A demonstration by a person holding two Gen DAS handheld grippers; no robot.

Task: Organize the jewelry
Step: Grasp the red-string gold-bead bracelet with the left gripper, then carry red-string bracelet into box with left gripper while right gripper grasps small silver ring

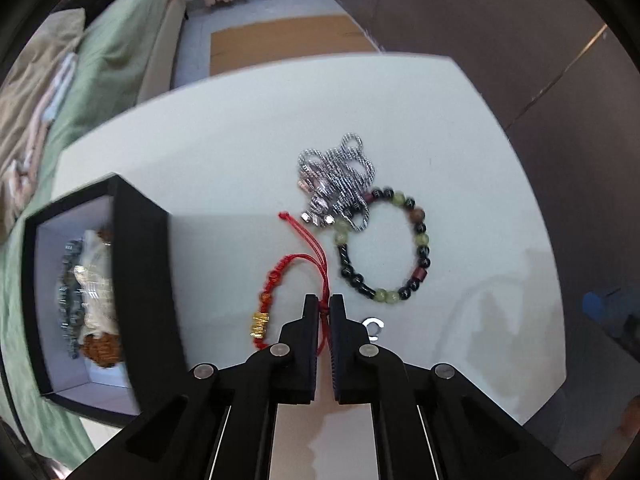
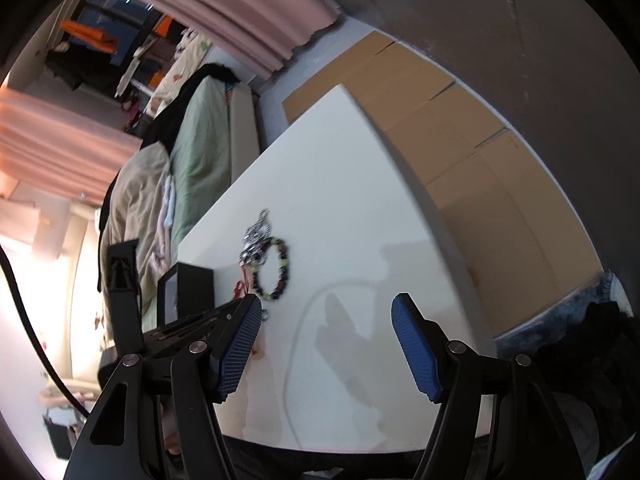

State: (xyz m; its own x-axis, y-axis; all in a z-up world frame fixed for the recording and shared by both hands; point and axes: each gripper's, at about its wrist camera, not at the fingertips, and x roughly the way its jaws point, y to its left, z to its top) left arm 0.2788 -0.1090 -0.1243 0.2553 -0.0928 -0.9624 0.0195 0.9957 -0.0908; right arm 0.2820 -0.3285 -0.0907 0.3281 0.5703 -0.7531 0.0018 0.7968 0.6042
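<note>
My left hand-held gripper [image 1: 324, 307] sits at the lower centre of the left wrist view, its jaws pinched almost together on the knotted cords of the red string bracelet [image 1: 280, 296], a grip I judge is taken at the knot because thin cord gives little else to hold. The bracelet's loop lies on the white desk [image 1: 224, 152] just left of the jaws, strung with orange beads and a gold charm, its two loose tails running up toward the middle of the frame. At the left edge stands the open black jewelry box [image 1: 138, 300], white-lined and already holding beaded pieces, near enough that I take it for the bracelet's destination. Just right of the jaws lies a small silver ring [image 1: 373, 327]. Above it rests the beaded bracelet [image 1: 384, 246], dark and pale-green beads in a round loop, its upper left touching a heaped silver chain [image 1: 338, 178].

My right hand-held gripper [image 2: 326, 344], low in the right wrist view, hangs wide open over bare desk with nothing between its blue pads, apparently kept clear of the left one's work.
</note>
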